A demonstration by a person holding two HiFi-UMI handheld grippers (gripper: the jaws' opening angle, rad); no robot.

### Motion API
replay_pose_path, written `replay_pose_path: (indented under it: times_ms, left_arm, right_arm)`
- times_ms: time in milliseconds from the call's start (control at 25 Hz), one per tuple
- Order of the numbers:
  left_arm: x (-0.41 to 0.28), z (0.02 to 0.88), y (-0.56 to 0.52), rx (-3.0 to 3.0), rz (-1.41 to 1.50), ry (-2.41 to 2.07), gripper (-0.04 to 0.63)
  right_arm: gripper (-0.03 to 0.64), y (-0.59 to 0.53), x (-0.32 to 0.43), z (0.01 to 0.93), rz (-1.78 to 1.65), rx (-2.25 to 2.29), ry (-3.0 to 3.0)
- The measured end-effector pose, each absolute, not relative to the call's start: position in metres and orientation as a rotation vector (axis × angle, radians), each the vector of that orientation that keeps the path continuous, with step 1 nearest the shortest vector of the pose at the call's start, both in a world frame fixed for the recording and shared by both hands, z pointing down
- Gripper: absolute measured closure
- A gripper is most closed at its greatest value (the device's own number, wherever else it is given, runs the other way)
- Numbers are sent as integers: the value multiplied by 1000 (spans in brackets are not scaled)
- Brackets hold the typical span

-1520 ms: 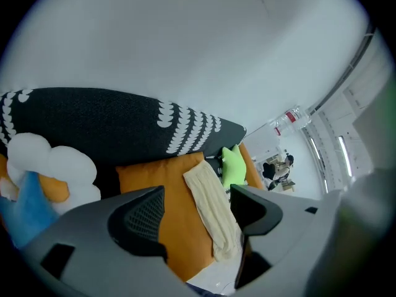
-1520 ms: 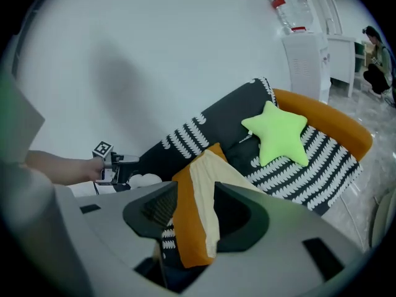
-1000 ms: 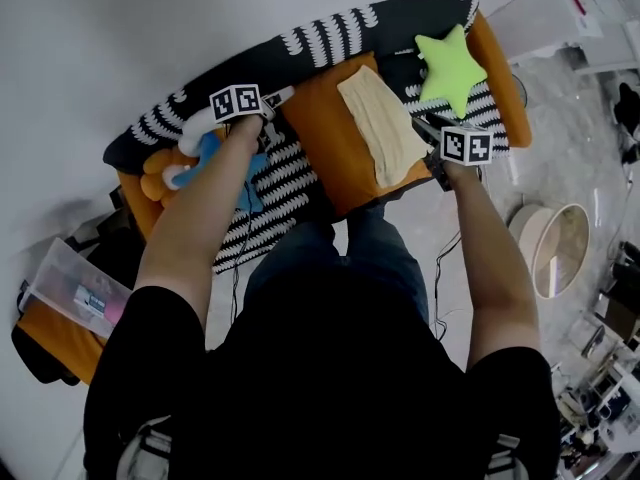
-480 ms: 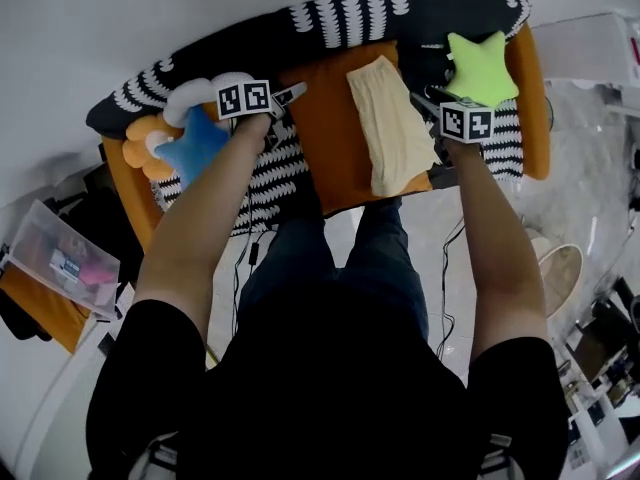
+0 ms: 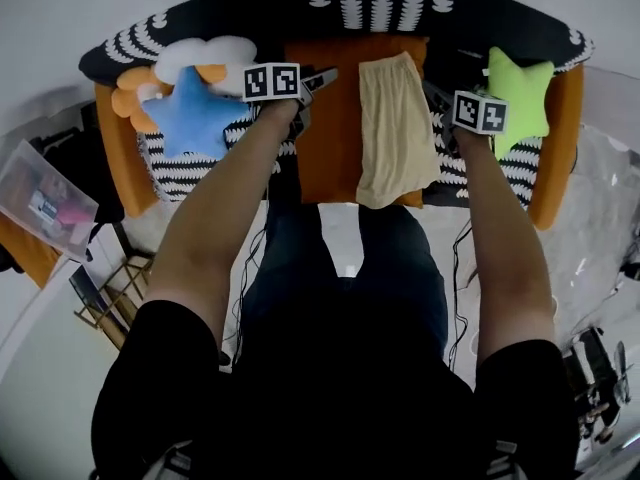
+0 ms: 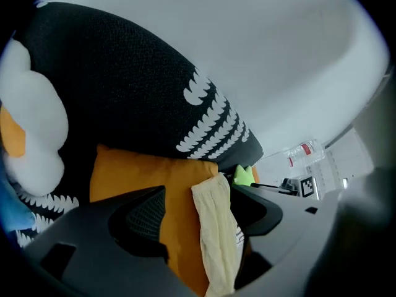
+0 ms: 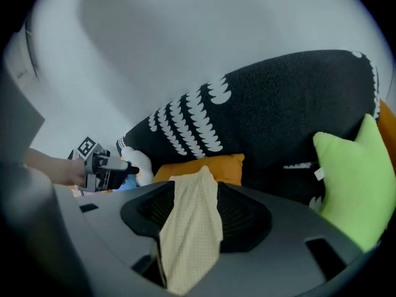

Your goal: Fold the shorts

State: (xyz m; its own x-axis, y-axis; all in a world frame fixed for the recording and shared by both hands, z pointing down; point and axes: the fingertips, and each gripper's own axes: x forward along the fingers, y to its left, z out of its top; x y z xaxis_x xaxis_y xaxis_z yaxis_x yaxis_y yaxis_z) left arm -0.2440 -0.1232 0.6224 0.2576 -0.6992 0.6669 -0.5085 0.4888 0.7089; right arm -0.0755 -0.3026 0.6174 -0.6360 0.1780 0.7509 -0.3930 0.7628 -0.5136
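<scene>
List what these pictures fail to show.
Head view: the shorts lie on the orange cushion; their underside and layer count are unreadable.
Head view: the person hides the front of the sofa and the floor below.
Head view: the contents of the clear box are too small to name.
Right gripper view: the green star pillow is cut off by the right edge.

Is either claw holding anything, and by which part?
Nothing is held. Left claw and right claw, whose jaws have just been opening, are open and empty beside the pale yellow fabric shorts.
</scene>
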Motion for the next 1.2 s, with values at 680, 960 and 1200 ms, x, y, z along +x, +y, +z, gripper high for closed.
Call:
replay_pose_path:
  times_ms: [680, 960, 1200]
  left_arm:
    - [-193, 709, -180, 1084, -263, -1340, 274]
    - [-189, 713, -185, 1097, -286, -1333, 387]
    - [-174, 714, -193, 1159, -181, -1314, 385]
  right_arm:
    - [388, -296, -124, 711, 785, -154, -2033]
    - [371, -277, -138, 715, 805, -239, -2008]
    - [371, -279, -132, 719, 695, -245, -2022]
